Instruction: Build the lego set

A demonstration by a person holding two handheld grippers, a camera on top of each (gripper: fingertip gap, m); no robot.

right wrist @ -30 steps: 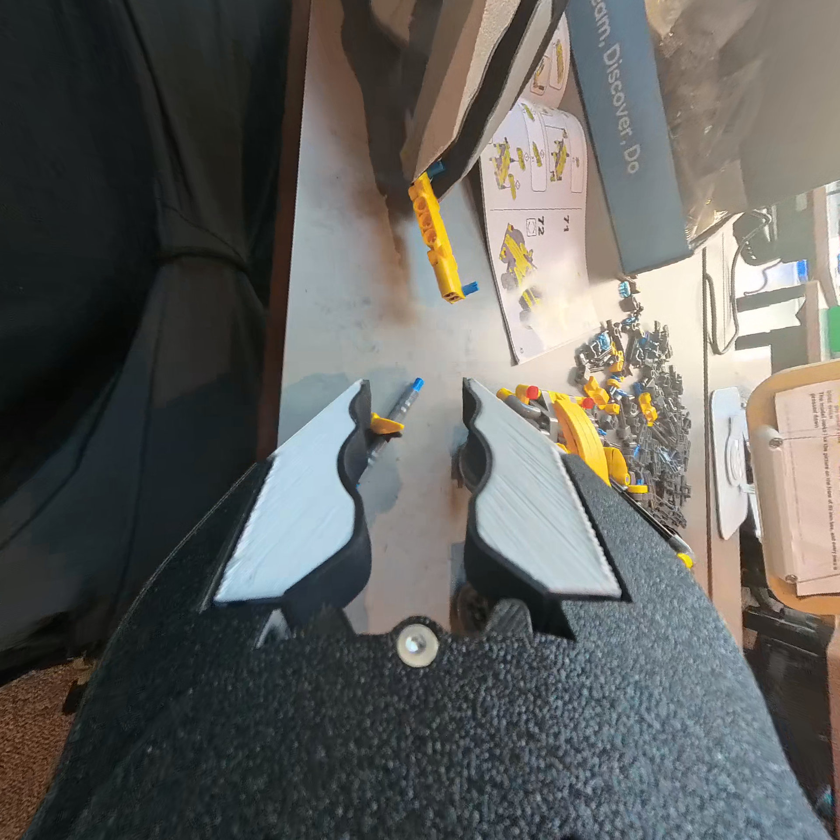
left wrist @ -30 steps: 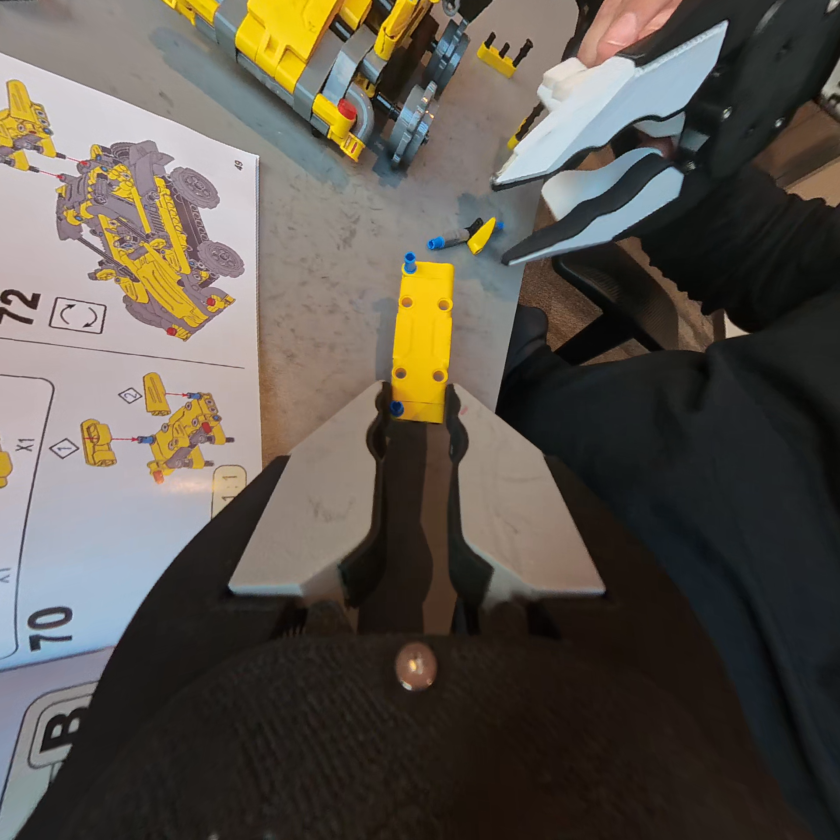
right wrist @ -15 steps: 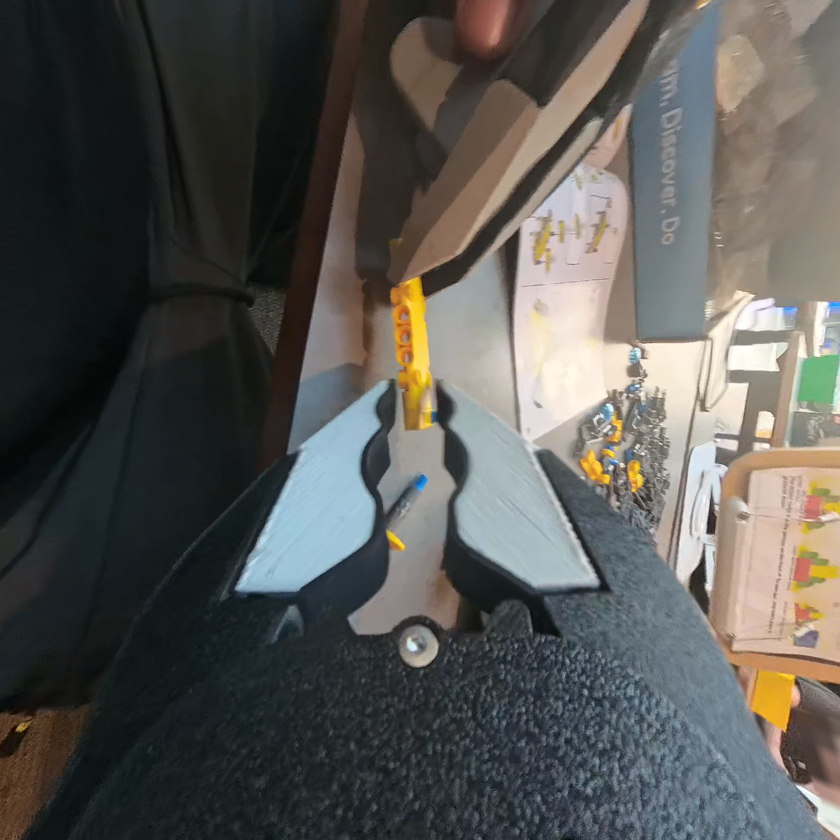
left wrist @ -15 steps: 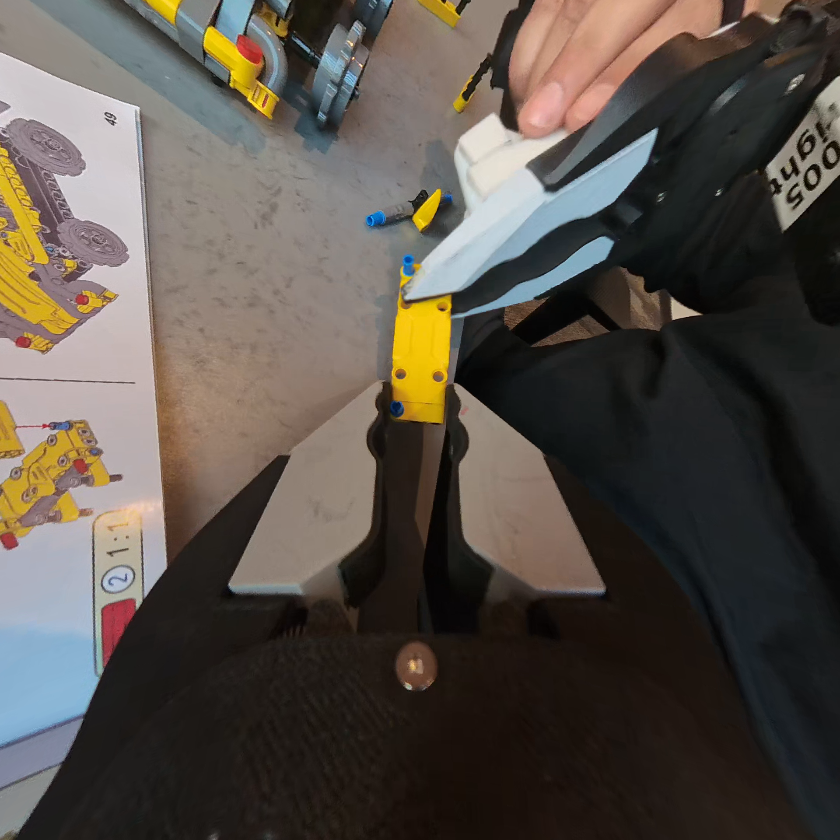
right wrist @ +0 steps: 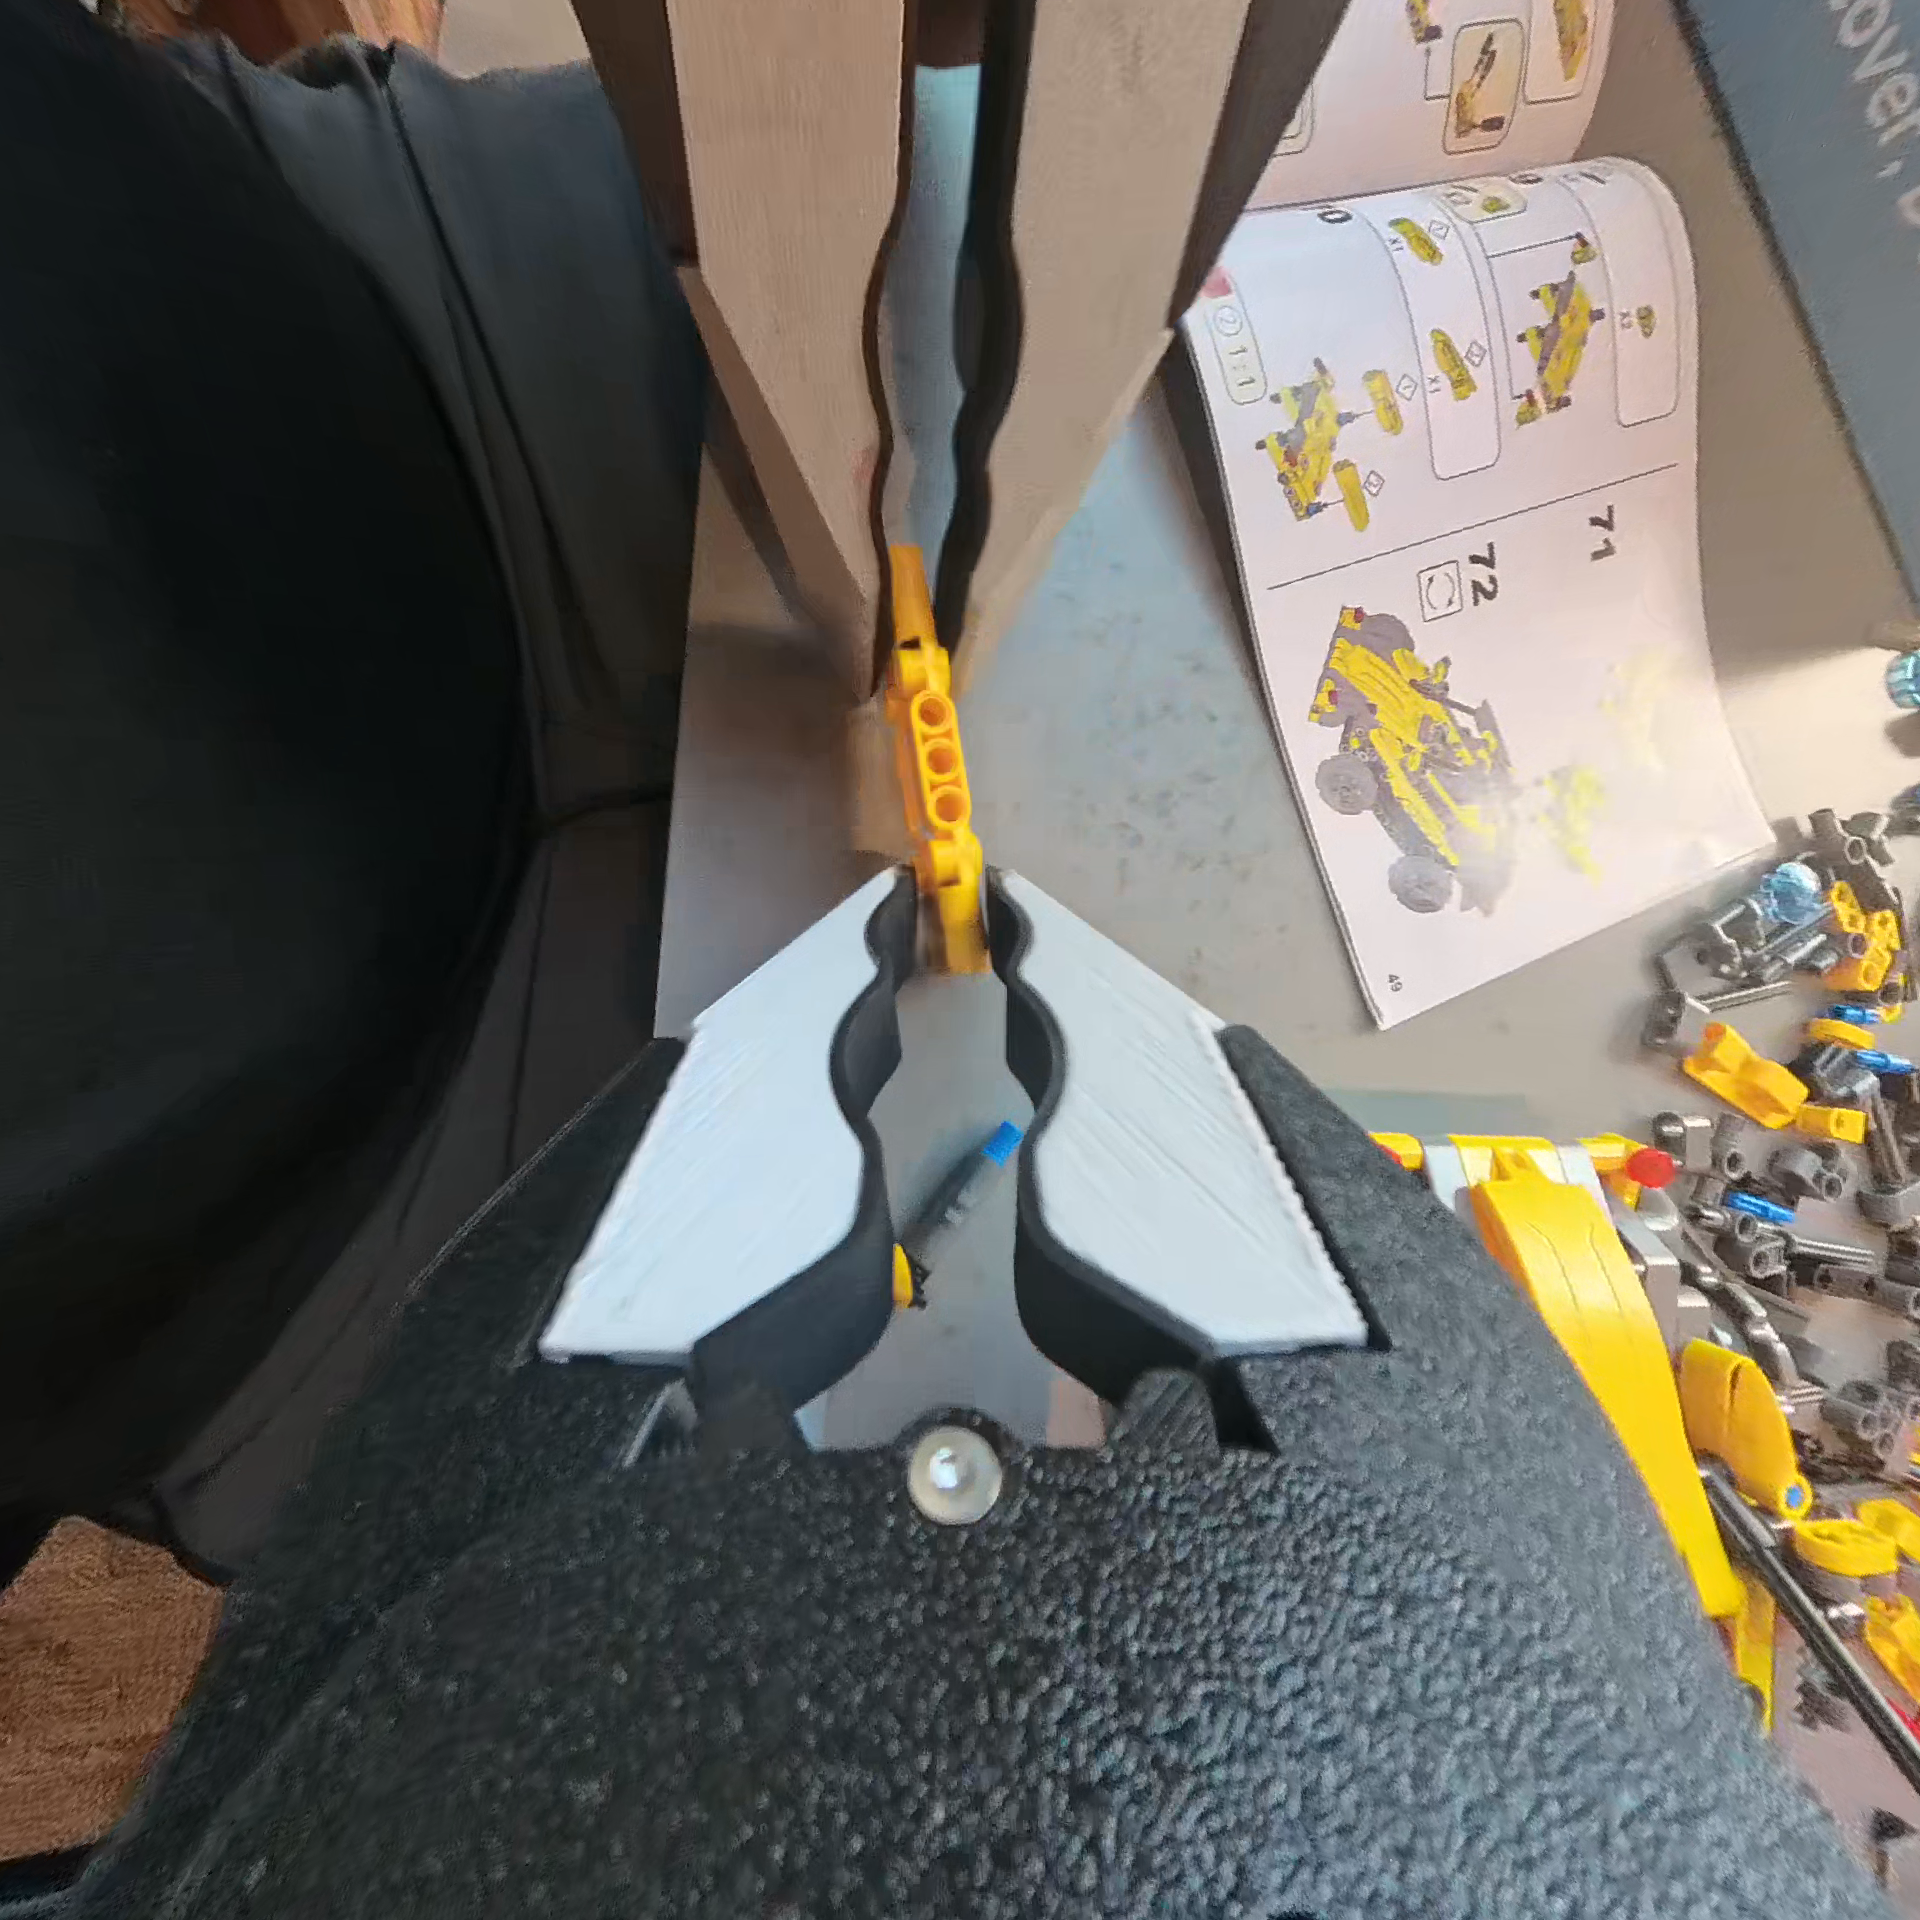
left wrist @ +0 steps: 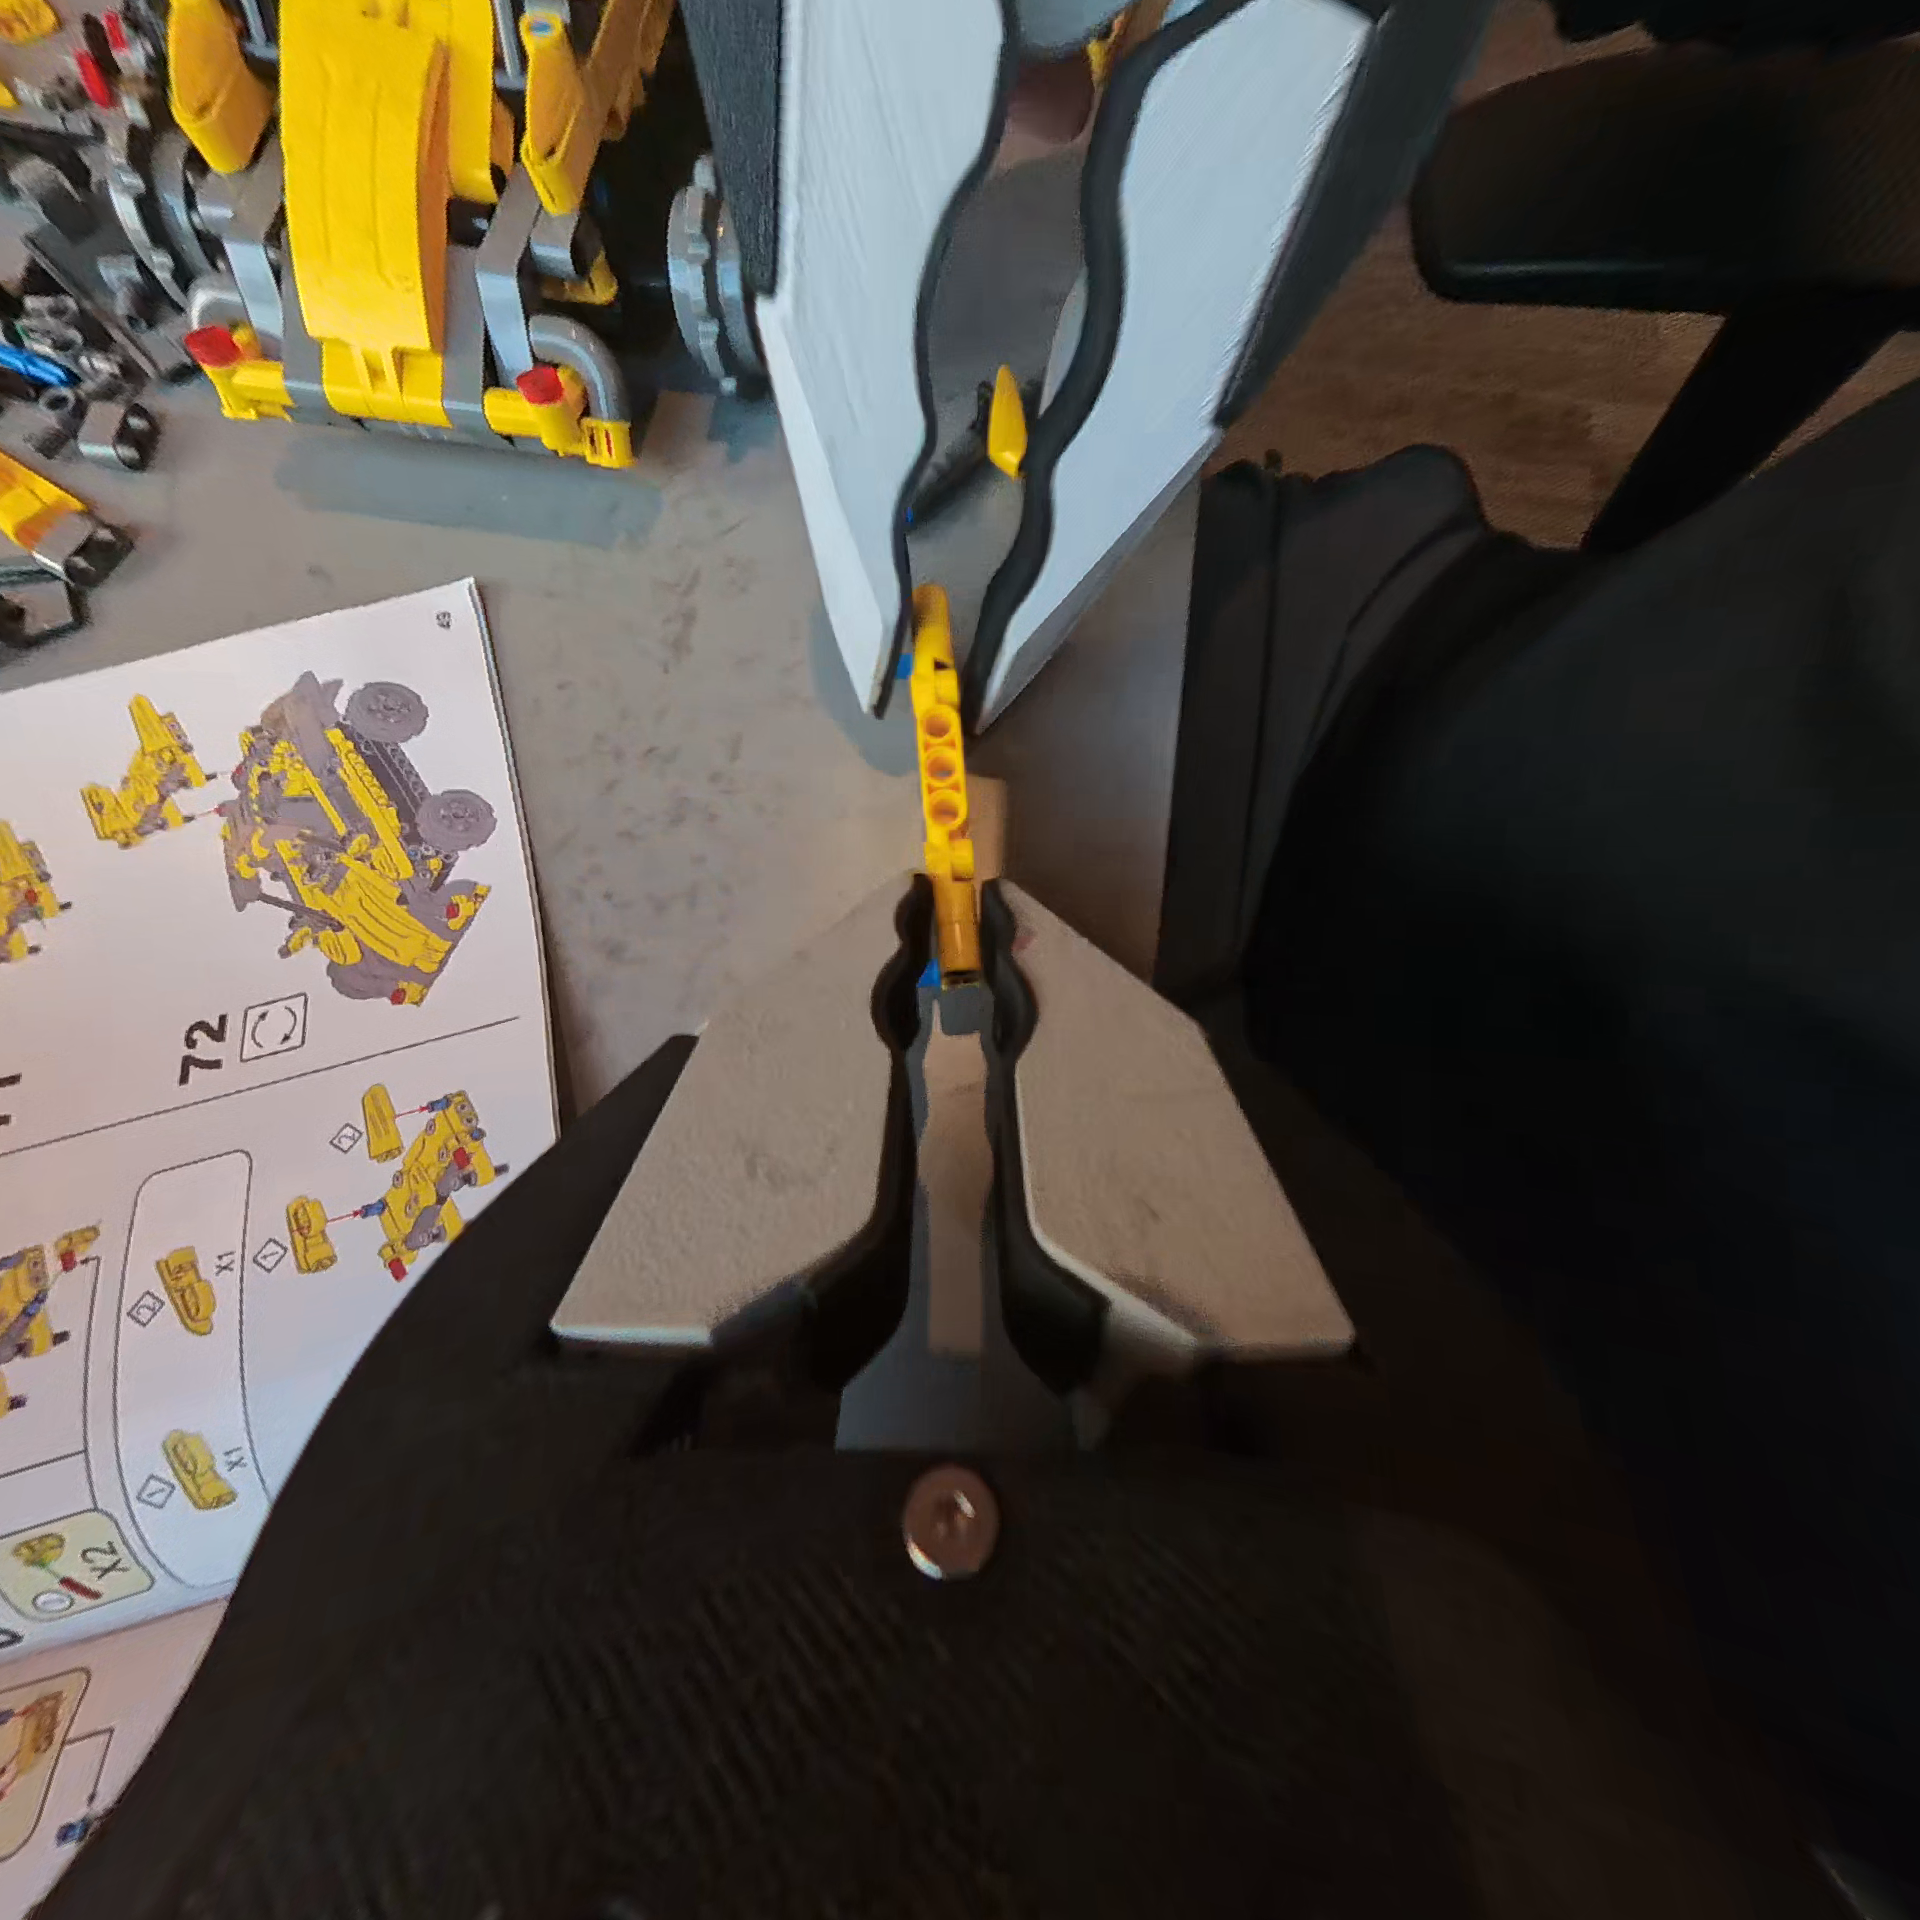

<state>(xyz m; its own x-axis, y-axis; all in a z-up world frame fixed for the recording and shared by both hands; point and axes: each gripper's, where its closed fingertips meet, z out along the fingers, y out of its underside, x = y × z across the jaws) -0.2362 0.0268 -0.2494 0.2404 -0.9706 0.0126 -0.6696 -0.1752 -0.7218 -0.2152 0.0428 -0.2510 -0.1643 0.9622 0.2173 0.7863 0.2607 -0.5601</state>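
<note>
A yellow beam piece with round holes and blue pins (left wrist: 943, 769) is held above the grey table near its edge. My left gripper (left wrist: 951, 920) is shut on its near end. My right gripper (left wrist: 935, 665) comes from the opposite side and is shut on the other end. In the right wrist view the right gripper (right wrist: 951, 909) pinches the piece (right wrist: 940, 769), and the left gripper (right wrist: 914, 613) holds the far end. A small yellow wedge on a black axle with a blue pin (right wrist: 961, 1195) lies on the table under the right gripper.
A yellow and grey vehicle model (left wrist: 395, 208) stands at the back of the table. An open instruction booklet (left wrist: 260, 935) lies to the left. A pile of loose small parts (right wrist: 1787, 1091) lies beside the model. A person's dark clothing (left wrist: 1558, 1039) fills the space past the table edge. My left and right fingertips are right by each other.
The right gripper moved in from the small wedge piece and shut on the far end of the yellow piece. The piece has turned from flat to edge-on.
</note>
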